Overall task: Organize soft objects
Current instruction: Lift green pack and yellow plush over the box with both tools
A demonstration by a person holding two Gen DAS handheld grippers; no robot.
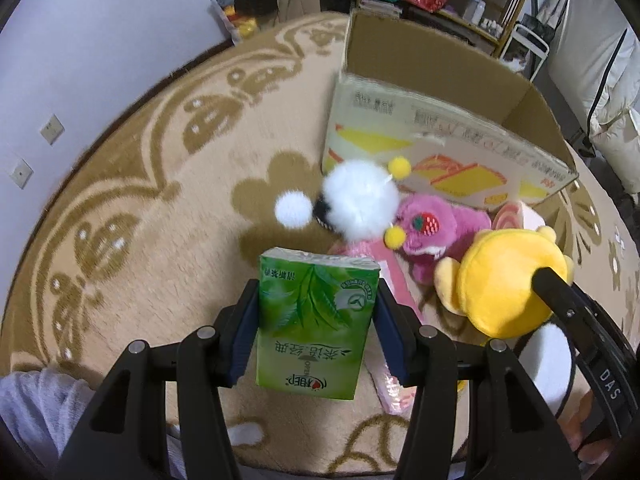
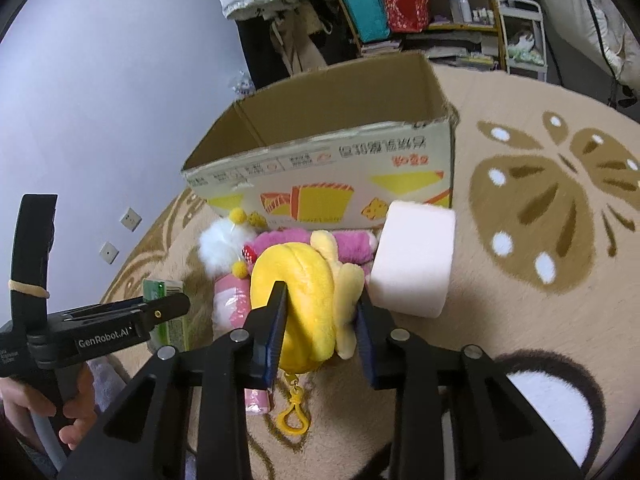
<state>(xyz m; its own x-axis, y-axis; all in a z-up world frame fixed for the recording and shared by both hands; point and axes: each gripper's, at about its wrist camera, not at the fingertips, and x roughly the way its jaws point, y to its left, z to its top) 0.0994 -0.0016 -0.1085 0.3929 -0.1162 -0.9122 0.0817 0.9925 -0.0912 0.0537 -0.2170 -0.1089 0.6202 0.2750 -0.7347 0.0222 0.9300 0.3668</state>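
The left claw (image 1: 316, 312) is squeezing a green tissue pack (image 1: 314, 320) between its two blue pads, partly closed on the pack's sides. The pack is standing upright in the grip, its long side running from near to far, and its printed front is facing the camera. It is hanging just above the rug (image 1: 140, 208).

The right claw (image 2: 322, 320) is pinching a yellow plush toy (image 2: 304, 300), also partly closed. The toy is squashing in the grip, and its yellow clip (image 2: 294, 416) is dangling down near the camera. Its long side is running near to far too.

The open cardboard box (image 2: 320, 176) is sitting farther back on the rug. A white pom-pom toy (image 1: 360, 200), a pink plush (image 1: 436, 232) and a pale pink roll (image 2: 412, 260) are lying in front of it.

The soft toy could be slipping out, because only its edge is being pinched. The two claws are close together and could be bumping. The tall box wall could be catching the pack if it is carried too low.
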